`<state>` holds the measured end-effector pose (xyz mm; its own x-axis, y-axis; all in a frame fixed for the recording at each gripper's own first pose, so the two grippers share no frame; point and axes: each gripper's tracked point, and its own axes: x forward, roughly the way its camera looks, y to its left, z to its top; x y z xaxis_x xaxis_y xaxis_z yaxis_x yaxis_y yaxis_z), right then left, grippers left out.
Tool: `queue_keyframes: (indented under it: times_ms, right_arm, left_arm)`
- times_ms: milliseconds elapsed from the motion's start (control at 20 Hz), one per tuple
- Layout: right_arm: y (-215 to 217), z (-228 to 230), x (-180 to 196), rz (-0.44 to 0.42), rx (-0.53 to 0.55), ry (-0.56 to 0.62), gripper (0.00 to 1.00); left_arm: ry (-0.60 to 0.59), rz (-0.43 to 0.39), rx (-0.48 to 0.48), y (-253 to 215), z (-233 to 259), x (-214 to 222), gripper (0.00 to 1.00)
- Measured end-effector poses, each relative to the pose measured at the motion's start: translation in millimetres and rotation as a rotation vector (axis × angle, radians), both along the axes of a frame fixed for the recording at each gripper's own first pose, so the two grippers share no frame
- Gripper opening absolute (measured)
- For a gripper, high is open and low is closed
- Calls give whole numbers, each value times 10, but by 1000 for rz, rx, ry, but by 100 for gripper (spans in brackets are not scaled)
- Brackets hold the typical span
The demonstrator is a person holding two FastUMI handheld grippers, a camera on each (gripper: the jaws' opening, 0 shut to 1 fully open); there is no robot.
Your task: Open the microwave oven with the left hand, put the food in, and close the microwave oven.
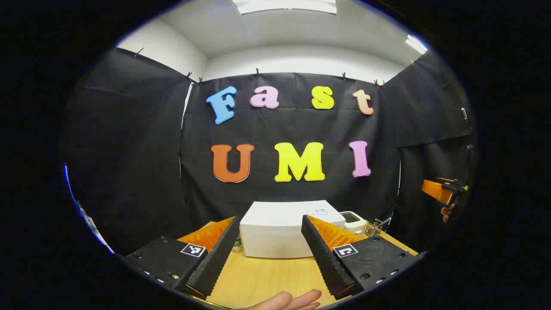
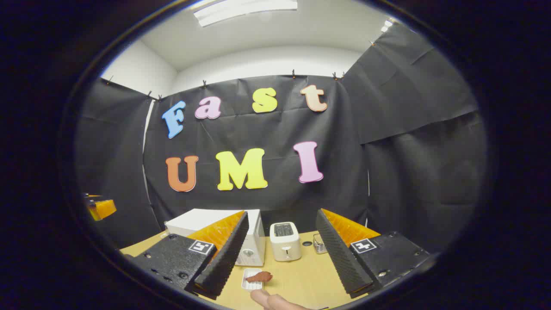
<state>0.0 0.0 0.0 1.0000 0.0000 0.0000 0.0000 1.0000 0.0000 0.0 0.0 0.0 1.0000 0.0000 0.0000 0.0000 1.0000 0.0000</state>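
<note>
- White and boxy, the microwave oven (image 1: pixel 280 228) sits on the wooden table (image 1: pixel 267 275) against the black cloth wall, straight ahead of my left gripper (image 1: pixel 269 254) in the left gripper view; its door looks closed from here.
- My left gripper hangs above the table in front of the microwave oven with its two fingers spread wide apart, nothing between them, clear of the oven.
- On top of the microwave oven, toward its right rear corner, lies a small printed label (image 1: pixel 320 212); the writing is too small for me to read.
- Each finger mount carries a square black-and-white marker tag (image 1: pixel 192 249); these are patterns, not words.
- In the right gripper view, my right gripper (image 2: pixel 282 262) is also held off the table, fingers spread wide and empty, with the microwave oven (image 2: pixel 254 241) partly hidden behind its left finger.
- Just right of the microwave oven stands a white toaster (image 2: pixel 285 241), and right of that a small wire basket (image 2: pixel 318 244).
- The food (image 2: pixel 259 277), a reddish-brown piece, lies on a small white tray (image 2: pixel 249 280) on the table in front of the microwave oven, near the table's front edge.
- A fingertip (image 2: pixel 260 296) of my hand shows just in front of the tray, not touching it.
- Far to the right of the microwave oven in the left gripper view, my other gripper (image 1: pixel 443 191) shows at the edge, held by a hand.
</note>
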Motion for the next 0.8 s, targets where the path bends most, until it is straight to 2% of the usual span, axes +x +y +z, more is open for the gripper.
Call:
queue_keyframes:
  times_ms: [50,100,150,200,250,300,350,400,600,650,700,750,800]
  right_arm:
    - [4,3,-7,2,0,-1,100]
    - [27,-4,-14,11,2,-1,89]
    - [31,-4,-21,16,4,0,89]
    - [7,-15,-18,15,6,1,100]
    - [-10,-6,-19,14,8,-3,100]
    - [-24,-3,-23,12,8,-5,89]
    - [-41,-2,-28,9,8,-6,89]
    - [-64,-20,-31,6,7,-4,100]
    - [-101,-50,11,-10,1,8,100]
    - [-97,-45,21,-12,-4,11,90]
    - [-105,-46,21,-14,-3,8,100]
    - [-109,-31,18,-16,2,1,100]
    - [-115,-38,13,-15,5,-4,90]
  left_arm:
    - [3,9,2,15,-10,0,92]
    - [4,16,-9,28,-14,-9,92]
    - [1,12,-20,-1,5,-20,92]
    - [1,8,-25,-36,10,-36,92]
    - [-9,14,-27,-21,20,-48,92]
    - [-15,15,-29,-12,47,-60,92]
    - [-18,7,-27,-41,56,-70,92]
    - [-18,0,-24,-65,56,-69,92]
    - [1,-22,-25,-154,2,-27,92]
    - [7,-24,-25,-166,-15,-5,92]
    - [17,-29,-33,-194,-49,5,92]
    - [30,-47,-48,-266,-102,18,92]
    - [38,-64,-64,-320,-131,37,92]
